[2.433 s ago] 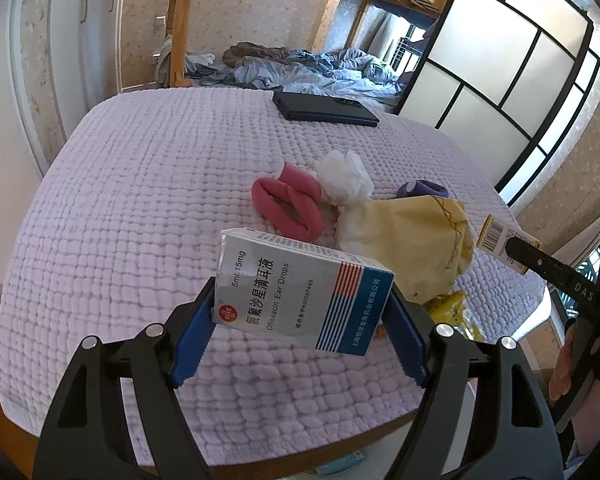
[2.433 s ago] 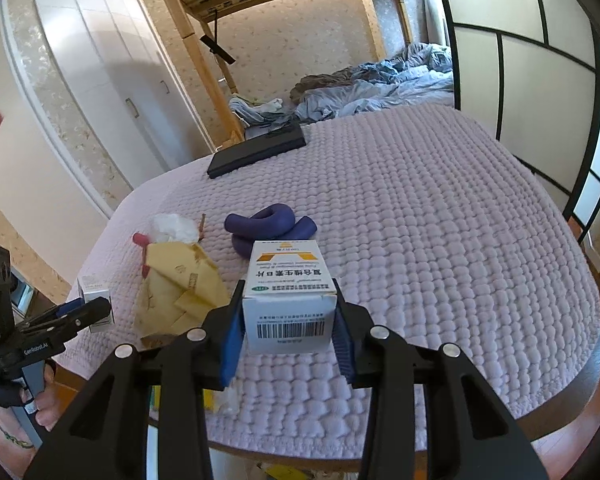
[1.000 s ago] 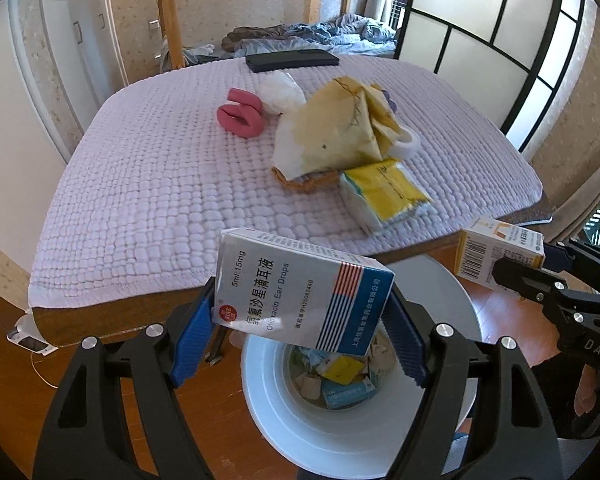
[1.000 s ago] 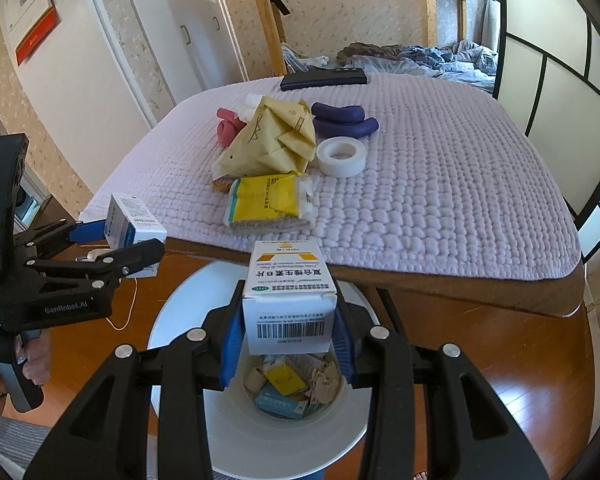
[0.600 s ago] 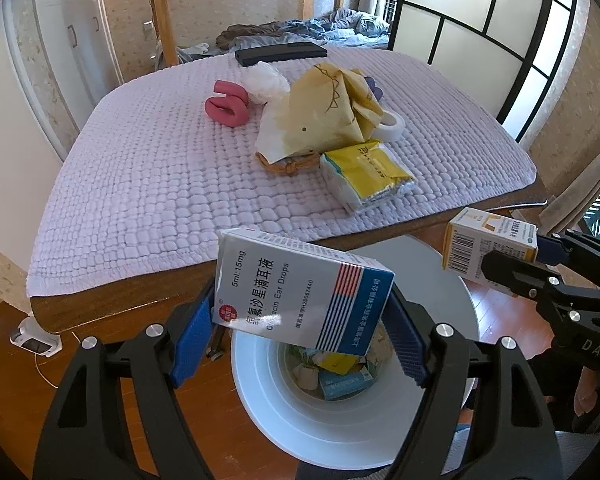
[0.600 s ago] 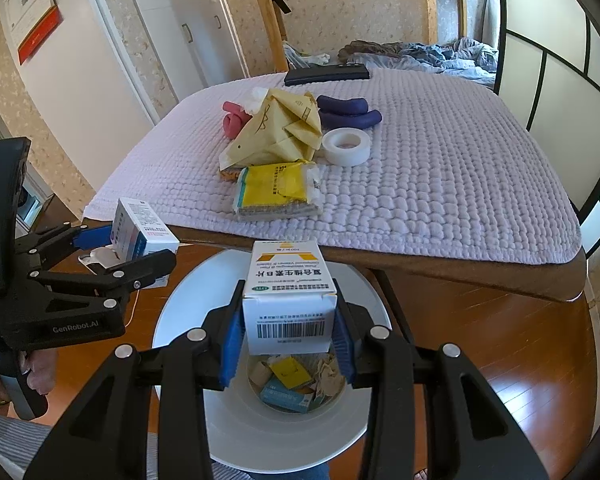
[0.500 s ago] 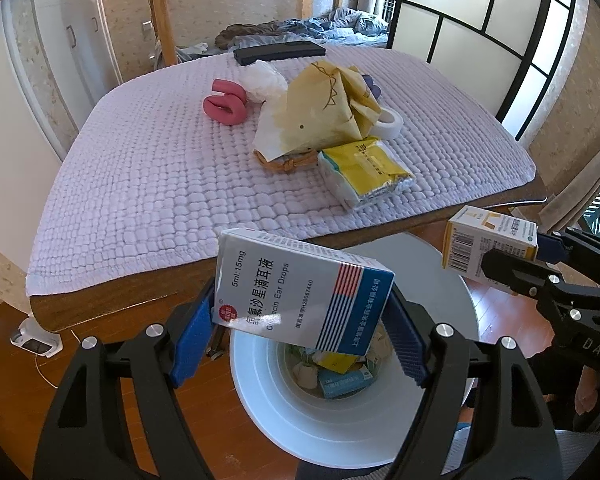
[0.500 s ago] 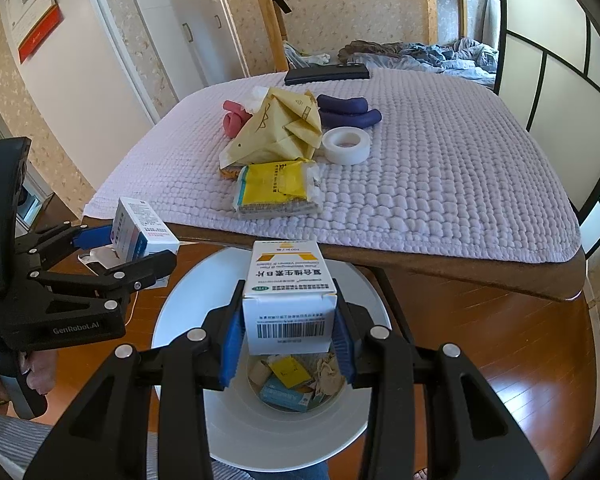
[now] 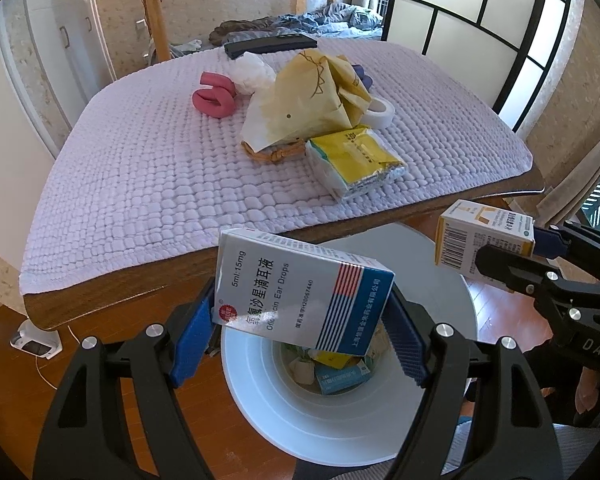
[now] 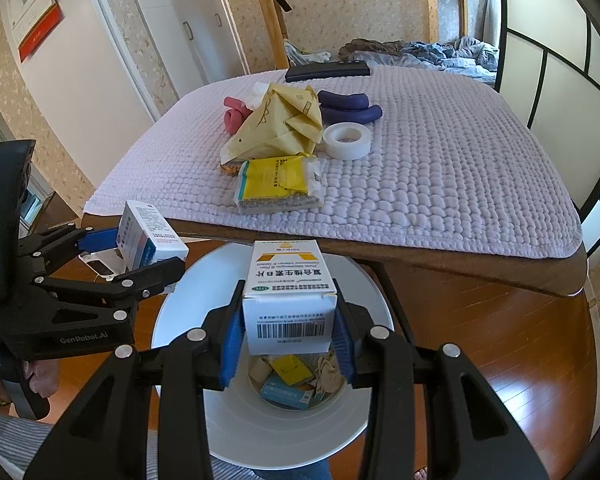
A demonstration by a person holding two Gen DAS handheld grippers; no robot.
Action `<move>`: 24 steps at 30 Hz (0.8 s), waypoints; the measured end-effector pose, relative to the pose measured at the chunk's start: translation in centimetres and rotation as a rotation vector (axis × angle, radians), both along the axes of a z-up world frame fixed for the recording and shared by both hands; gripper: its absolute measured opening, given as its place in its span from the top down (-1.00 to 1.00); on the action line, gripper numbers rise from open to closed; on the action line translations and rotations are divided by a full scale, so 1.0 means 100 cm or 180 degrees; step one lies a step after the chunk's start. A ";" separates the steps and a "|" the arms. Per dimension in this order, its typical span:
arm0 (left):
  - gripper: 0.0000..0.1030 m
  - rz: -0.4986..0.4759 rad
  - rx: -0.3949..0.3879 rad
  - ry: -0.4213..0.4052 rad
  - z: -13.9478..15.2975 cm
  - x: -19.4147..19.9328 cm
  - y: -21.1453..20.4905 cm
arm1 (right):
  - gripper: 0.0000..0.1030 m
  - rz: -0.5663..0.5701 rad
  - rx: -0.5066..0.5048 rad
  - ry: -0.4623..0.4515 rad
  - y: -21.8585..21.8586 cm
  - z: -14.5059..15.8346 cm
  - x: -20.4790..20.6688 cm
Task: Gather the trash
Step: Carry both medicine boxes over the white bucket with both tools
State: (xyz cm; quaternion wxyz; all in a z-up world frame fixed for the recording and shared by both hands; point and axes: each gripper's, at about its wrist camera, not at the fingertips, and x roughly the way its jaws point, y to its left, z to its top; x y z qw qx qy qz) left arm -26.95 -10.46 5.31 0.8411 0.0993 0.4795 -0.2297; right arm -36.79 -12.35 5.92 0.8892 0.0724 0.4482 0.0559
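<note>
My left gripper [image 9: 300,332] is shut on a white ear-drops box [image 9: 300,296] with blue and red stripes, held over the white trash bin [image 9: 340,432]. Its blue pads [image 9: 190,338] press both ends of the box. My right gripper [image 10: 286,344] is shut on a white and yellow tablet box [image 10: 288,300], barcode toward the camera, also above the bin [image 10: 284,432]. In the left wrist view the tablet box [image 9: 480,236] shows at right. In the right wrist view the ear-drops box [image 10: 148,236] shows at left. Several discarded packets lie in the bin's bottom.
On the lilac quilted table [image 9: 140,168] lie a yellow tissue pack [image 9: 352,160], crumpled yellow paper [image 9: 308,96], a tape roll [image 10: 346,140], a pink curler [image 9: 214,96], purple curlers [image 10: 348,106] and a dark flat case [image 10: 328,70]. Wooden floor surrounds the bin. A hand [image 10: 40,380] grips the left tool.
Both grippers came back from over the table to above the bin, still holding their boxes. Over the last half second hardly anything has shifted.
</note>
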 end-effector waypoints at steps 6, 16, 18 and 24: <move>-0.52 -0.0011 0.0025 0.0034 -0.004 0.001 0.000 | 0.26 0.0043 -0.0002 0.0040 0.003 -0.005 0.004; -0.52 -0.0043 0.0119 0.0146 -0.017 -0.004 -0.002 | 0.26 0.0060 -0.0034 0.0188 0.005 -0.022 0.008; -0.52 -0.0044 0.0139 0.0174 -0.021 -0.005 -0.003 | 0.26 0.0060 -0.0066 0.0233 0.006 -0.028 0.010; -0.52 -0.0073 0.0222 0.0260 -0.032 -0.006 -0.005 | 0.26 0.0091 -0.0093 0.0339 0.007 -0.041 0.010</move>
